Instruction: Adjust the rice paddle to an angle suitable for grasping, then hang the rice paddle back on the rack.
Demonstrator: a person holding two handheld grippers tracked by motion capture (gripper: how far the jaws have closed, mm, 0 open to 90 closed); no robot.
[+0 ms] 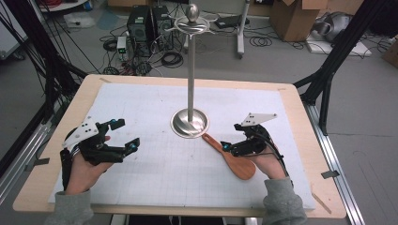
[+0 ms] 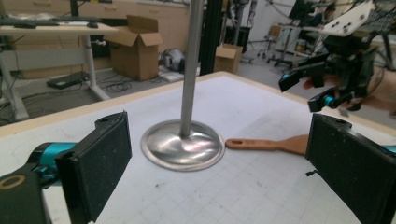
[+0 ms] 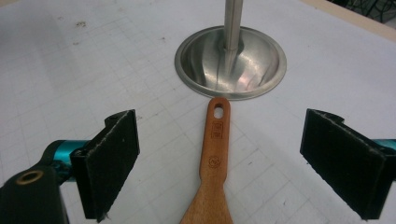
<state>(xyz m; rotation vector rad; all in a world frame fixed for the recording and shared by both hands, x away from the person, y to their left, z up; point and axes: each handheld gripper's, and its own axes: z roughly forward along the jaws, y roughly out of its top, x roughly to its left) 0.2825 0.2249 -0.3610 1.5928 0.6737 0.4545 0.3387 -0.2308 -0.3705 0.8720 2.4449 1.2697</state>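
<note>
Two stamped marks on wooden spatula (image 3: 212, 163) handle, unreadable, right gripper (image 3: 219, 161) and left gripper (image 2: 217, 172) jaws released.

A pale wooden table (image 1: 84, 93) with rounded corners carries a white gridded mat (image 1: 141, 108) that covers nearly all of its top, leaving a bare wood border around it. On the mat, near its middle, stands a polished steel stand with a round dished base (image 1: 189, 123) and a tall upright pole. A brown wooden spatula (image 1: 230, 158) lies flat on the mat, its holed handle end just beside the base's rim, its blade pointing away from the base toward the table's near edge.
</note>
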